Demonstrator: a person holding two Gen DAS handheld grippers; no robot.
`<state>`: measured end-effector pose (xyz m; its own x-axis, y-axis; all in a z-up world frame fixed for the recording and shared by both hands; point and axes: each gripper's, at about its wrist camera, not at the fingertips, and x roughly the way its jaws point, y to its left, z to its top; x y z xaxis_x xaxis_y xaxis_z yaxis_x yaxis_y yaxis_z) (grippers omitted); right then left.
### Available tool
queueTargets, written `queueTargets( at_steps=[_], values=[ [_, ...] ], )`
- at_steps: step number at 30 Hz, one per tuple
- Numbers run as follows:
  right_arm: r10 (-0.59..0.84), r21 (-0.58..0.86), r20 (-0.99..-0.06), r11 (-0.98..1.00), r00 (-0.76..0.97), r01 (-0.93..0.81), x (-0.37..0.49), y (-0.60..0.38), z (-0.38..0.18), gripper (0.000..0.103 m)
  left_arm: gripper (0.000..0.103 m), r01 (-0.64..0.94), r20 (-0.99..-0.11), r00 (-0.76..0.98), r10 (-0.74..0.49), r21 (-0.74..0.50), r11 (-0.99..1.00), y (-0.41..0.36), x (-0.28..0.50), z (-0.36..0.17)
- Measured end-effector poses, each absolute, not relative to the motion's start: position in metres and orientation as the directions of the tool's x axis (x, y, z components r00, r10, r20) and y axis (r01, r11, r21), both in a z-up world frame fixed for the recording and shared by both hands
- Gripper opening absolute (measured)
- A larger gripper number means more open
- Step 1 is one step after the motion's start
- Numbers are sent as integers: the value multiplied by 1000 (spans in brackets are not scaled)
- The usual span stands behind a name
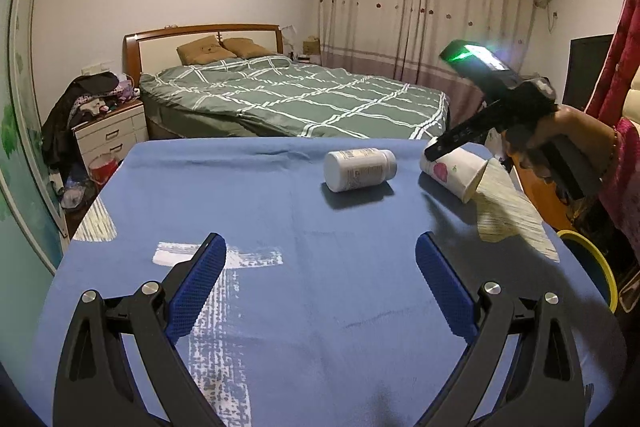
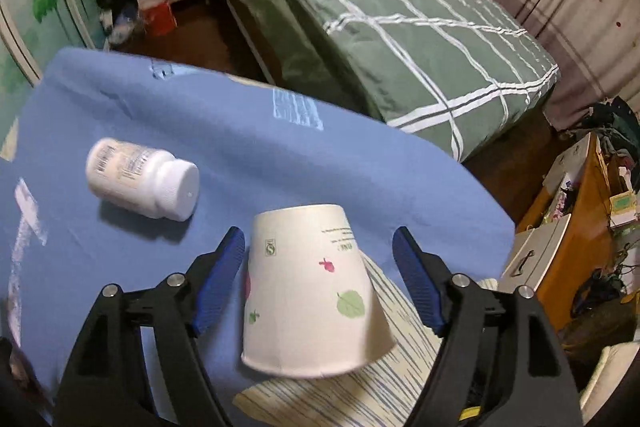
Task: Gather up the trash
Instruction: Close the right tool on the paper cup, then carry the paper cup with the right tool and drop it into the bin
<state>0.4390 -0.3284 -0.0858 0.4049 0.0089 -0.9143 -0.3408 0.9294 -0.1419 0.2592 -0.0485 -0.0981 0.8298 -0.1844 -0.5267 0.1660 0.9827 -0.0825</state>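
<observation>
A white paper cup with leaf and flower prints lies on its side on a striped paper sheet at the table's right edge. My right gripper is open with its blue fingers on both sides of the cup, the left finger close to it. In the left wrist view the cup, the sheet and the right gripper show at the far right. A white pill bottle lies on its side mid-table, also in the right wrist view. My left gripper is open and empty over the blue tablecloth.
A bed with a green checked cover stands beyond the table. A nightstand piled with clothes is at the left. A yellow-rimmed container sits beside the table's right edge. Drawers and clutter stand at the right.
</observation>
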Motion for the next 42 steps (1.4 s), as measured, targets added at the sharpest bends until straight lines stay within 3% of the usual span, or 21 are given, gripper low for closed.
queueTargets(
  at_steps=[5, 10, 24, 33, 42],
  values=[
    [-4, -135, -938, 925, 348, -355, 439, -328, -108, 72, 94, 168, -532, 826, -187, -85, 982, -49, 259, -98],
    [-6, -133, -936, 932, 353, -338, 427, -334, -114, 64, 94, 172, -535, 824, -188, -80, 982, -50, 259, -99],
    [216, 128, -864, 968, 455, -216, 326, -397, -64, 60, 94, 175, -531, 827, -184, -68, 982, -51, 259, -99],
    [56, 44, -841, 998, 539, -36, 248, -474, -72, 60, 94, 172, -530, 829, -179, -63, 983, -52, 258, -100],
    [-24, 78, -872, 979, 489, 188, 193, -568, -110, 61, 94, 165, -530, 830, -173, -62, 984, -52, 258, -100]
  ],
)
